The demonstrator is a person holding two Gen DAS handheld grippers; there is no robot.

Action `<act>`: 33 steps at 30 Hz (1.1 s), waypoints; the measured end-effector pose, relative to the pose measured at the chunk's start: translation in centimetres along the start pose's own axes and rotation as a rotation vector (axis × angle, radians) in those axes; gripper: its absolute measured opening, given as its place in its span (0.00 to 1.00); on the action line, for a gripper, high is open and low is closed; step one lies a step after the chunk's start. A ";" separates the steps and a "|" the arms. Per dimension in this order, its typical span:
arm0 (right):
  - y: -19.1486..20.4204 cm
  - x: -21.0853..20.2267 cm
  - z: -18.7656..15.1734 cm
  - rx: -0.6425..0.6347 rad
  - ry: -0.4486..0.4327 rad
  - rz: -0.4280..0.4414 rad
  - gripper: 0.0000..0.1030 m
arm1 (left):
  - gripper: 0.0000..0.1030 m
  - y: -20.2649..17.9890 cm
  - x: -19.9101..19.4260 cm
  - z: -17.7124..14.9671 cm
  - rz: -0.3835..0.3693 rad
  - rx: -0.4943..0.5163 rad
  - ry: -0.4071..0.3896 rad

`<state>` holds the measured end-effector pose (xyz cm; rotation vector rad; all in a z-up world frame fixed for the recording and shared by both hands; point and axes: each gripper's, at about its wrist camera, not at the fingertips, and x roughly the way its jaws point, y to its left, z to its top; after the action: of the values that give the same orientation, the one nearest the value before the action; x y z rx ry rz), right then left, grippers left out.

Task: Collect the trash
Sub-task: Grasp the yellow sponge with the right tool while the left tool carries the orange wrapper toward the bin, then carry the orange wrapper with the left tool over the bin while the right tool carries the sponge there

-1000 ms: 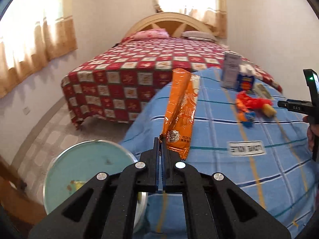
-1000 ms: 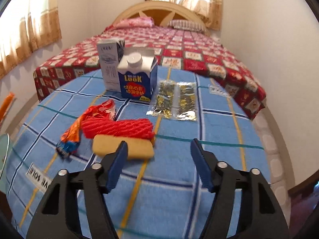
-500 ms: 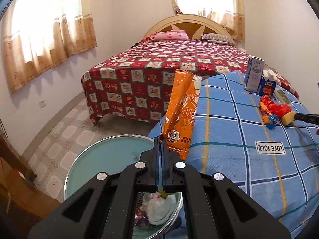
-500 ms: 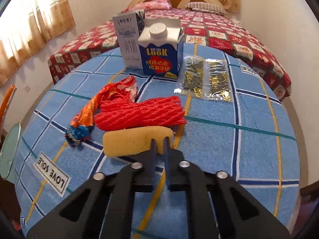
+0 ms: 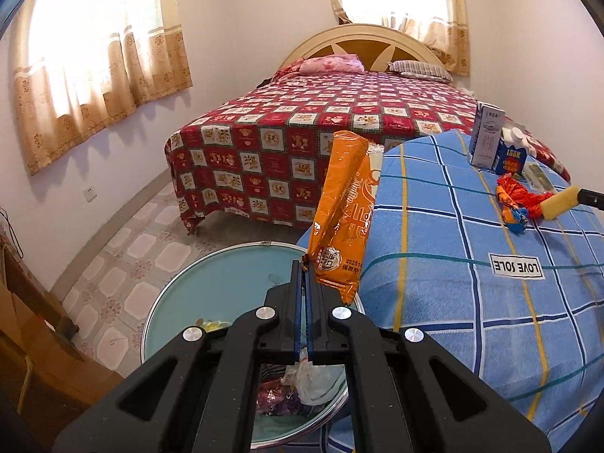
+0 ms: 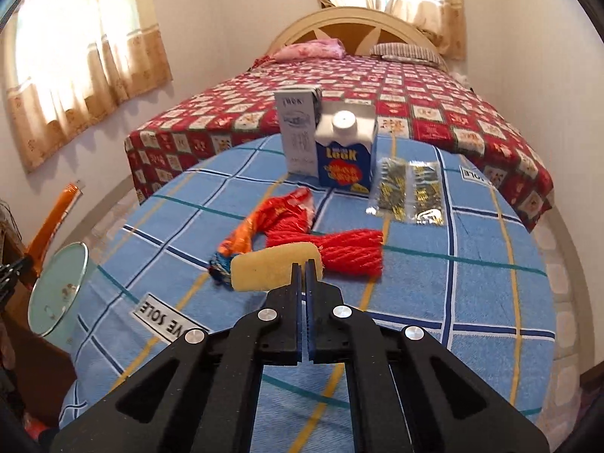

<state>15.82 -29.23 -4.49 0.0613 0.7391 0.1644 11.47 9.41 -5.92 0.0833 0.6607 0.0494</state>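
- Bedroom: bed [image 5: 339, 120] with red patchwork cover behind, blue checked cloth over the round desk [image 5: 472, 302], tiled floor, curtained windows.
- Left tongs [image 5: 304, 264] pressed together on the bottom corner of an orange snack wrapper [image 5: 345, 215]; it stands upright above the near rim of the bin [image 5: 170, 302], beside the desk edge.
- Right tongs [image 6: 305, 264] pinching the end of a yellow sponge [image 6: 264, 270], held low over the desk, just beside the red mesh bag [image 6: 351, 251].
- Risk: the corner grip is thin, so the wrapper may slip or tip onto the floor or cloth instead of the bin.
- Risk: the sponge may snag the mesh or the crumpled red wrapper [image 6: 279, 213] and drag them.
- Cartons [image 6: 328, 151] and foil packets [image 6: 409, 192] remain on the desk.
- Pose: left level, pointing forward over the bin; right angled down at the desk.
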 end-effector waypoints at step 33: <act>16.9 3.9 1.5 -0.176 0.010 0.271 0.03 | 0.01 7.2 -2.7 -3.9 0.216 0.006 0.075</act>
<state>17.51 -11.91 -4.05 -0.0073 0.7223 0.4872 6.86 16.60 -6.67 0.1593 0.7252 0.2597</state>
